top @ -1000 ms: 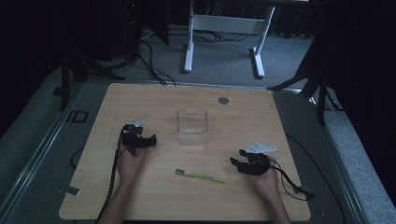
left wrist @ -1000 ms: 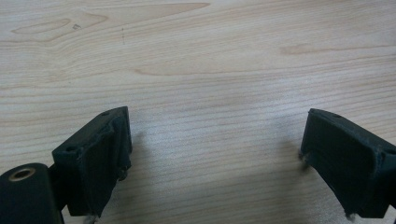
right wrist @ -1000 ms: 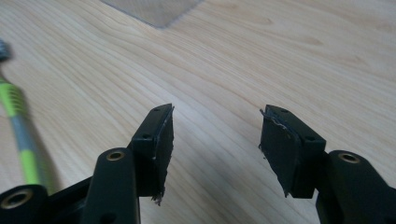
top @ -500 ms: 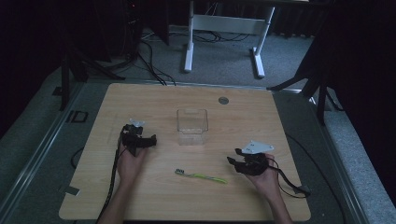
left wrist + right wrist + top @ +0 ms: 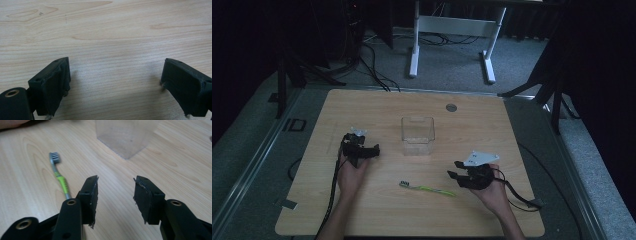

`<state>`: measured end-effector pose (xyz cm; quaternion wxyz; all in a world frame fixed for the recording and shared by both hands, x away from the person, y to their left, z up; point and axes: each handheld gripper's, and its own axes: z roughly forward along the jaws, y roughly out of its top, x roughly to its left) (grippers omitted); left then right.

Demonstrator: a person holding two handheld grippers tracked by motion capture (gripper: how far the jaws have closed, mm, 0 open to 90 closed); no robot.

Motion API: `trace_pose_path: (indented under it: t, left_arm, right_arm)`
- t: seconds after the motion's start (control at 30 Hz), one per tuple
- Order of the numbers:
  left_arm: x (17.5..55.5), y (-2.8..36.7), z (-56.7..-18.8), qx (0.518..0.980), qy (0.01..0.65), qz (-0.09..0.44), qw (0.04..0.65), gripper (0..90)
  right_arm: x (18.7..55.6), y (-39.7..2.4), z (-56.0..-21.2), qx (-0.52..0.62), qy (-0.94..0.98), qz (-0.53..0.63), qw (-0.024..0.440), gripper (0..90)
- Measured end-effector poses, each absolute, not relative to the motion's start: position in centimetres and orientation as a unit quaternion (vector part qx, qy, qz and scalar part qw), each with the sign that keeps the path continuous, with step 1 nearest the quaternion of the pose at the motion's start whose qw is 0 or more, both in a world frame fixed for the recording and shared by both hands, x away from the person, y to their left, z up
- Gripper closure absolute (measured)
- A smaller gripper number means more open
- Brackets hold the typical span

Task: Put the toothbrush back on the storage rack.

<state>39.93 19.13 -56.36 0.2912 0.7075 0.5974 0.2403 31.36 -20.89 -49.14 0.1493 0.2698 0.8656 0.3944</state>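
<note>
We are closing our right tool (image 5: pixel 115 195), still empty and partly open; the toothbrush (image 5: pixel 59 175) is lying just left of it.

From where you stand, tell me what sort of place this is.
Likely a lab or recording studio set up for handling trials, not a home: a bare wooden table on grey carpet, dark stands and cables around it, and just a toothbrush and clear container laid out.

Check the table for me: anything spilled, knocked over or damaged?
Nothing stands out. The toothbrush lies flat on the table, the clear container stands upright and empty, and no spill shows. Only the right gripper pads look frayed at their edges.
</note>
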Motion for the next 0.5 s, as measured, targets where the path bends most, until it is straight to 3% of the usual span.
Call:
trace_pose_path:
  t: [0.5]
  left_arm:
    - [39.9, 19.1, -56.4, 0.708, 0.597, 0.240, 0.291, 9.3]
  right_arm:
    - [30.7, -17.1, -48.1, 0.202, 0.898, 0.375, 0.112, 59.4]
